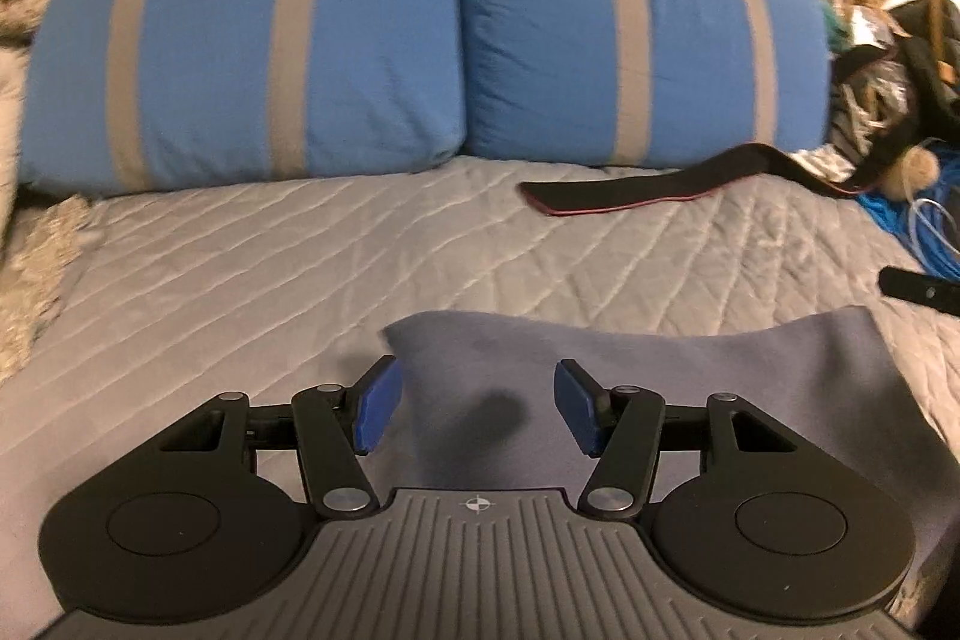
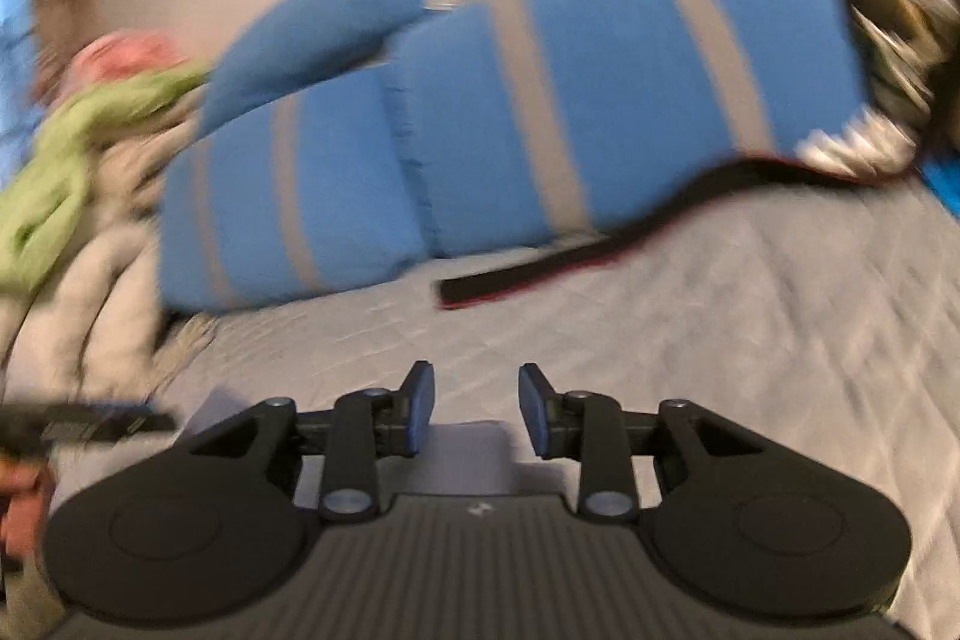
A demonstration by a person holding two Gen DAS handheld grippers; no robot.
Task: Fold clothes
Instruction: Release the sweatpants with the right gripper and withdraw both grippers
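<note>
hovering over the grey garment point(image 1: 630, 388) at the bed's near edge, the left gripper point(image 1: 477, 409) has its jaws apart, gripping nothing; best to pinch its far hem squarely. right gripper point(image 2: 477, 409) also parted, empty. bare quilt point(image 1: 270, 268) ahead gives folding room before the pillows point(image 1: 372, 40).

Two pillows point(image 1: 252, 58) are bright blue with grey-beige stripes running top to bottom. The quilt point(image 1: 240, 268) is pale grey, stitched in diagonal lines and diamonds. A folded cloth point(image 1: 660, 382) on it is plain grey-lilac. The strap point(image 1: 630, 196) is black with a thin red edge. Both grippers point(image 1: 474, 406) are black with blue pads point(image 2: 423, 409). At the left lie a lime-green cloth point(image 2: 54, 184) and something pink point(image 2: 126, 52) — blurred.
</note>
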